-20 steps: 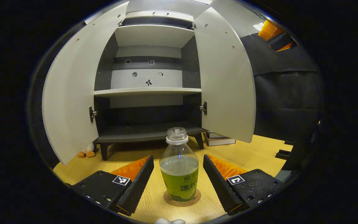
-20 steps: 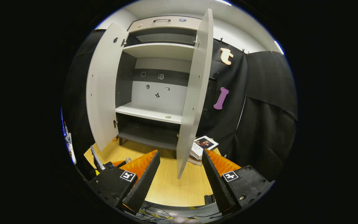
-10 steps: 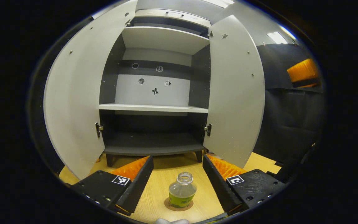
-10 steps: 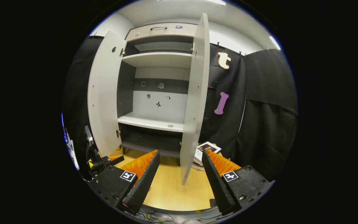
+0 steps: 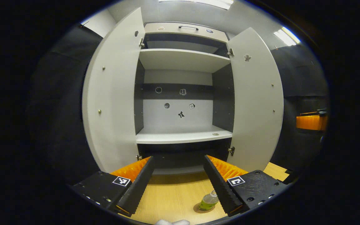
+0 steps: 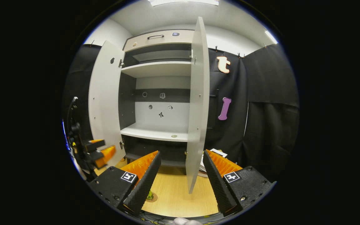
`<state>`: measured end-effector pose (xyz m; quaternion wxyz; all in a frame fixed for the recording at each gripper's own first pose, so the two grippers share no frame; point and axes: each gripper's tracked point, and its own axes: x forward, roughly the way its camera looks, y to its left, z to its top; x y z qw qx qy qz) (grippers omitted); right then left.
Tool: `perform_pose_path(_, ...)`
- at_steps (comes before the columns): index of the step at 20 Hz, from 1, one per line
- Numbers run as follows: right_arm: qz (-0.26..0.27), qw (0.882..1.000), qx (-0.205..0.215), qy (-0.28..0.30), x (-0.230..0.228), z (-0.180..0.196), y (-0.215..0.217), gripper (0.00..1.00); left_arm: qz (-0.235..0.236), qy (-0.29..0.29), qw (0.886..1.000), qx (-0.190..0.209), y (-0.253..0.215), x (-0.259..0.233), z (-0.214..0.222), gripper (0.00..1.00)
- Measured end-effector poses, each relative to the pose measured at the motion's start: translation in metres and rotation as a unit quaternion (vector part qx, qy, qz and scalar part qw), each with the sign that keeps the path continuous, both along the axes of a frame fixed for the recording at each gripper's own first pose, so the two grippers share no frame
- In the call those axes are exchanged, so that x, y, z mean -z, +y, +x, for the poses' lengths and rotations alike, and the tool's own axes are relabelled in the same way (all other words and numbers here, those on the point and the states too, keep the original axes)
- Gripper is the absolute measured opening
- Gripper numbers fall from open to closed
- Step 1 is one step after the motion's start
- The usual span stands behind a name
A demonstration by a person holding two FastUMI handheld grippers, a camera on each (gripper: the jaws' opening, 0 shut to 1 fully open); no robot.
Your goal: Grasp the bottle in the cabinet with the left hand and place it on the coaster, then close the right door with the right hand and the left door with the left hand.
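Over the last second the left gripper (image 5: 177,184) had pulled up and back from the bottle (image 5: 209,200): a second earlier the bottle stood large between its fingers, and by this moment it was small at the bottom of the left gripper view, right of centre, partly behind the right-hand finger. It stood upright on the round coaster (image 5: 202,208), with no cap on its neck and green drink inside. The left gripper's fingers were spread wide and held nothing, so the placing step looked finished and the doors were what remained. The right gripper (image 6: 180,178), also wide and empty, had risen a little, and the thin front edge of the right door (image 6: 195,125) hung between its fingers near the centre of the right gripper view; no contact with the door could be seen. That suggested the push to close it was about to begin. The left door (image 5: 111,100) stood wide open at the left of the left gripper view, and the cabinet (image 5: 183,93) showed bare pale shelves with a few small stickers on its back panel. The worktop (image 5: 170,197) was light wood, bare around the coaster. A stack of books (image 6: 212,154) lay low behind the right door. Black cloth closed the booth on both sides under ceiling lights.
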<state>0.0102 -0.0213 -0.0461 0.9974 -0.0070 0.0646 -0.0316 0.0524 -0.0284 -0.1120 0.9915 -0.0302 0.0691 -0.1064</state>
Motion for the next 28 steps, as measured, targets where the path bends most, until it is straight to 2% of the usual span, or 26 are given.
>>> perform_pose_path(2,0.002,1.0,0.007,-0.004,-0.002,0.006,-0.011,0.83,0.009,0.002,1.0,-0.02,0.026,-0.009,-0.014,0.96)
perform_pose_path(3,0.001,1.0,0.014,-0.006,-0.003,0.01,-0.019,0.83,0.013,0.003,0.999,-0.031,0.039,-0.011,-0.023,1.0)
perform_pose_path(4,-0.001,1.0,0.022,-0.008,-0.004,0.014,-0.028,0.83,0.016,0.003,0.999,-0.04,0.048,-0.013,-0.031,0.96)
perform_pose_path(6,-0.003,0.999,0.035,-0.006,-0.002,0.021,-0.047,0.83,0.014,0.0,0.998,-0.055,0.06,-0.02,-0.041,0.96)
perform_pose_path(12,-0.028,0.995,0.09,-0.034,-0.04,0.052,-0.146,0.83,0.013,0.002,0.996,-0.083,0.061,-0.023,-0.053,0.96)
perform_pose_path(15,-0.012,0.994,0.1,-0.04,-0.058,0.08,-0.183,0.83,0.005,0.0,0.996,-0.091,0.049,-0.03,-0.053,0.96)
perform_pose_path(17,0.001,0.996,0.083,-0.036,-0.064,0.101,-0.185,0.83,0.002,0.0,0.995,-0.101,0.044,-0.035,-0.052,0.99)
perform_pose_path(18,0.002,0.997,0.066,-0.032,-0.065,0.111,-0.18,0.83,-0.003,0.0,0.994,-0.106,0.042,-0.036,-0.052,0.96)
perform_pose_path(20,-0.005,0.999,0.036,-0.034,-0.07,0.125,-0.168,0.83,-0.011,0.001,0.993,-0.115,0.036,-0.038,-0.053,0.97)
perform_pose_path(22,0.005,0.999,0.007,-0.04,-0.074,0.132,-0.153,0.83,-0.017,-0.003,0.992,-0.126,0.034,-0.041,-0.057,0.96)
perform_pose_path(24,0.008,0.999,-0.003,-0.04,-0.073,0.135,-0.15,0.83,-0.017,-0.004,0.99,-0.138,0.033,-0.042,-0.062,0.97)
perform_pose_path(25,0.011,0.999,-0.009,-0.037,-0.073,0.137,-0.146,0.8,-0.016,-0.002,0.989,-0.144,0.032,-0.041,-0.064,0.96)
perform_pose_path(26,0.015,0.999,-0.013,-0.032,-0.072,0.136,-0.144,0.8,-0.016,-0.001,0.989,-0.15,0.033,-0.04,-0.067,1.0)
perform_pose_path(28,0.008,0.999,-0.028,-0.019,-0.071,0.137,-0.132,0.79,-0.019,0.001,0.987,-0.158,0.034,-0.039,-0.073,0.96)
